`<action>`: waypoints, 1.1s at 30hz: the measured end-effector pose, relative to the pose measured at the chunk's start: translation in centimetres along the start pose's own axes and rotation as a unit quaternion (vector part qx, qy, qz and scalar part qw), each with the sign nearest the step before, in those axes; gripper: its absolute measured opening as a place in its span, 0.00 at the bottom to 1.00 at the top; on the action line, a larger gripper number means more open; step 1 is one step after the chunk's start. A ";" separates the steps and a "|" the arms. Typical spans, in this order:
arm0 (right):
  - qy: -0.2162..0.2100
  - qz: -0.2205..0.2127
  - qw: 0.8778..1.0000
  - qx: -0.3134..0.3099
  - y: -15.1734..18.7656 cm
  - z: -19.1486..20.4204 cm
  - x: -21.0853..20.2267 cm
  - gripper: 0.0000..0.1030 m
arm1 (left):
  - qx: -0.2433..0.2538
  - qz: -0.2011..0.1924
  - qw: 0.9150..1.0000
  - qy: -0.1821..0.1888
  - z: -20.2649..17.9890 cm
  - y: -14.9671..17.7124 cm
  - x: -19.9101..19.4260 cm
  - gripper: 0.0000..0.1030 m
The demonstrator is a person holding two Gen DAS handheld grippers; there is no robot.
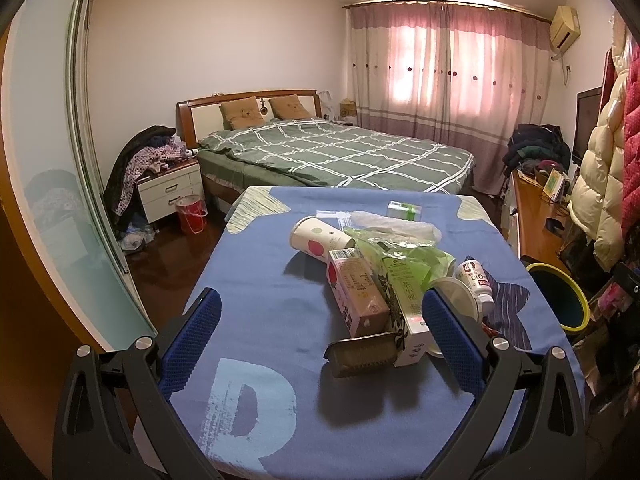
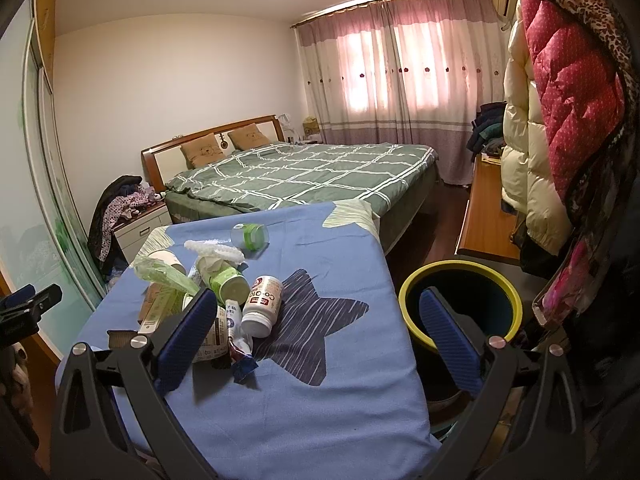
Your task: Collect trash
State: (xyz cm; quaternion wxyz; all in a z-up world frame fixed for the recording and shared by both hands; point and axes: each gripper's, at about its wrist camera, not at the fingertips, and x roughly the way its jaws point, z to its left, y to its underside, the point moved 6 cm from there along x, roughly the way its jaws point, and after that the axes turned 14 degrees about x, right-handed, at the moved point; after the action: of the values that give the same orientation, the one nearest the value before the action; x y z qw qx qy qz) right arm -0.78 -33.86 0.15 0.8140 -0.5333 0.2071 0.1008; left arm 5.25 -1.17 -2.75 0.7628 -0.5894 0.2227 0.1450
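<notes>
Nearby, bin (image 2: 460,276) beside table, contents unseen

Lived-in home bedroom.
Double bed (image 1: 336,152) with green checked duvet, two bear pillows (image 1: 242,112) against a wood headboard. White nightstand (image 1: 170,194) piled with clothes, red bucket (image 1: 191,214) beside it. Pink curtains (image 1: 448,80) drawn over a lit window, wall air conditioner (image 1: 565,26) above. Sliding wardrobe door (image 1: 52,184) at left; padded coats (image 2: 560,100) hang at right. Desk (image 1: 256,264) under a blue star-print cloth, yellow-rimmed bin (image 2: 460,304) just beside it.
</notes>
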 end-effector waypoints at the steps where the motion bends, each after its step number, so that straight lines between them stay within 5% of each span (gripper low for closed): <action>1: 0.000 0.000 1.000 0.000 0.0 0.0 0.0 0.94 | -0.001 0.000 1.000 0.001 0.0 0.0 0.0 0.96; 33: 0.000 0.008 1.000 0.004 0.5 0.0 0.7 0.94 | 0.000 0.004 1.000 0.002 -0.2 0.4 0.1 0.96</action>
State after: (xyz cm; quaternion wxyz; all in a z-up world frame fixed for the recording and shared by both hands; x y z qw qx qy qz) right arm -0.37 -33.65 -0.59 0.8156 -0.5280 0.2115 0.1064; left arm 5.14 -1.31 -3.18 0.7618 -0.5886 0.2272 0.1469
